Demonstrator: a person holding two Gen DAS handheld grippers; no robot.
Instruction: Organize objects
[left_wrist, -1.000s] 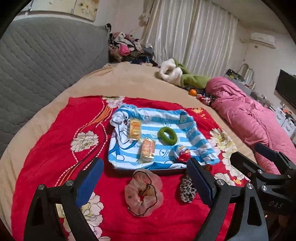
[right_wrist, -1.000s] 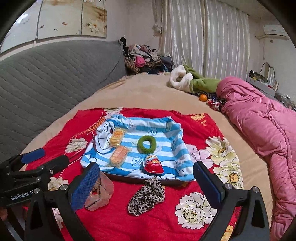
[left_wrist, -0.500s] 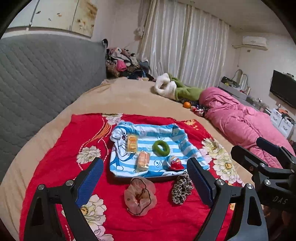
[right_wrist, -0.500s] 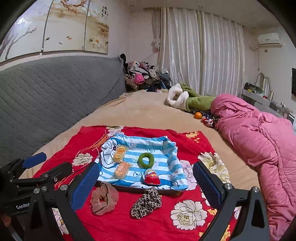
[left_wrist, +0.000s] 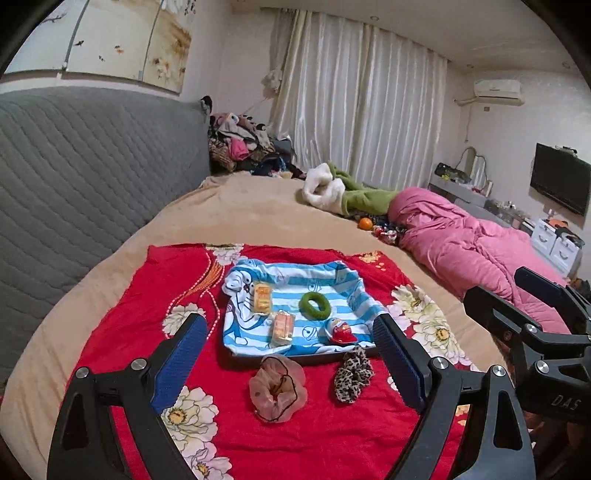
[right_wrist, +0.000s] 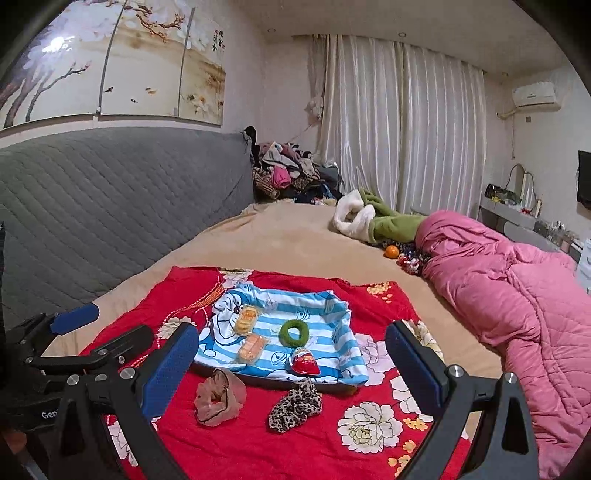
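Left hand-held gripper (left_wrist: 290, 350) empty; leopard scrunchie (left_wrist: 352, 373) lies upright-long.

- Soft, warm indoor light is filling the room, and recessed ceiling spots are glowing faintly above the curtains (right_wrist: 402, 122).
- A bright patch of glare is sitting on the glossy wall mural (right_wrist: 55, 46) in the right wrist view.
- Shadows are staying weak and diffuse on the red cloth (left_wrist: 306, 435).
- Fisheye distortion is bending the bed's edge and the walls, and black vignetting is darkening the corners of both views.
- Both pictures are showing sharp nearby detail, while far furniture is looking slightly soft and grainy.
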